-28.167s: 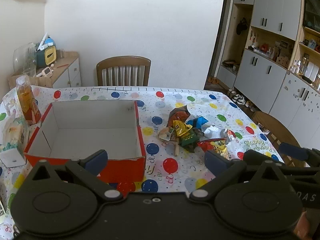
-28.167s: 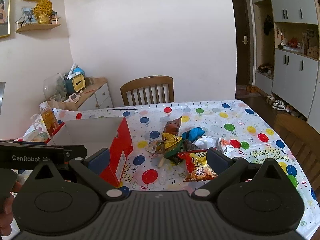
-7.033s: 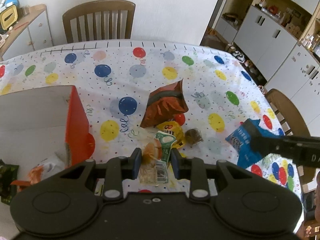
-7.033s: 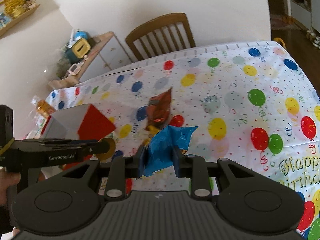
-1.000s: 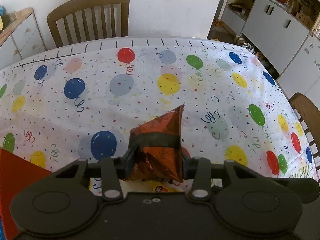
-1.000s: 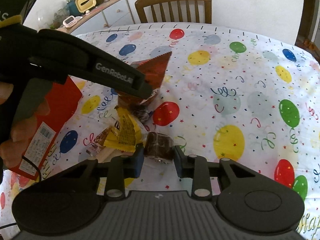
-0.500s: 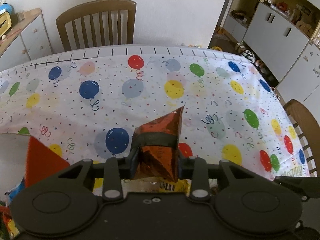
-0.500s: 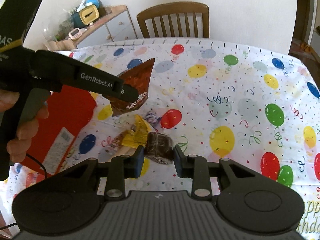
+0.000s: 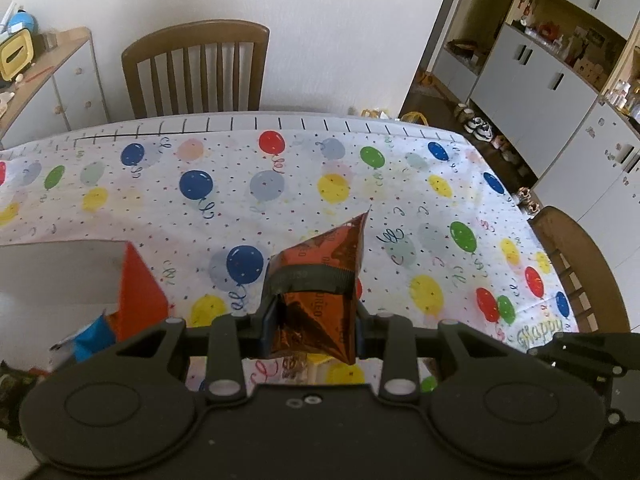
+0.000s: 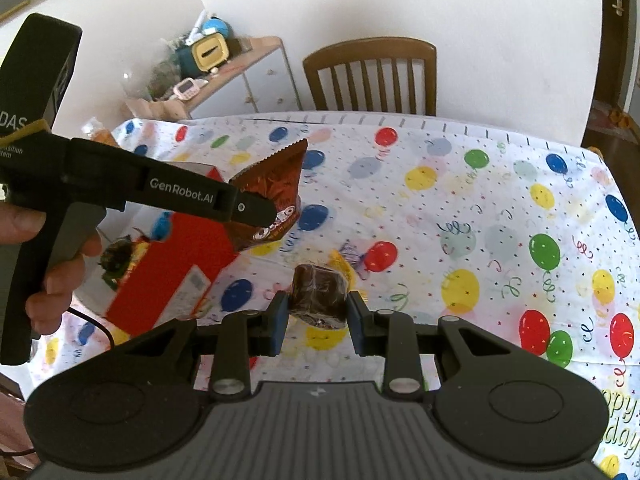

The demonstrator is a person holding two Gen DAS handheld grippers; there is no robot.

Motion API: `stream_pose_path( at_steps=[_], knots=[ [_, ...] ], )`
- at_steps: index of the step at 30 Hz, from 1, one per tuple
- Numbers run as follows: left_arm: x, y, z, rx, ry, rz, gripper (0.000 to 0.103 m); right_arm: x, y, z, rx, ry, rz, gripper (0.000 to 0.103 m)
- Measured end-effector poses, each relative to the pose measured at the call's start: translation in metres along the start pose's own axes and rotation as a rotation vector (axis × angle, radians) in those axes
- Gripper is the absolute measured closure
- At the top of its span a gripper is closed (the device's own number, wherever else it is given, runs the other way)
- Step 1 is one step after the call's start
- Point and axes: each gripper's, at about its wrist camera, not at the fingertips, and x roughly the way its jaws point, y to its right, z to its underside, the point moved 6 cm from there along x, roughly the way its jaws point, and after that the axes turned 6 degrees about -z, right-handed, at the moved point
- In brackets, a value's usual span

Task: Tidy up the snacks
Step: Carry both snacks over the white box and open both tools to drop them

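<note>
both grippers have lifted off the table since a second ago, left gripper (image 9: 316, 326) pinching the orange bag (image 9: 320, 280), right gripper (image 10: 317, 320) pinching the brown cake (image 10: 318, 294). keep both squeezed and drop them over the red box (image 10: 168, 272).

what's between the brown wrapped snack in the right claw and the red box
In the right wrist view, mostly balloon tablecloth, with a yellow wrapper beside the brown snack. The orange bag hangs above that stretch, toward the red box.
</note>
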Motion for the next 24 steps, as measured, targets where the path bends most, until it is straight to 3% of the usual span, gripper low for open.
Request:
stream_pose_path(
  at_steps=[9,24],
  knots=[
    [-0.046,-0.020,0.011,-0.003,0.043,0.012,0.070,-0.011,-0.040,-0.011,-0.036,0.030,-0.043,0.072],
    [-0.097,-0.088,0.032,-0.069,0.099,-0.032,0.070,0.006,-0.119,-0.022,-0.101,0.046,-0.103,0.072]
  ],
)
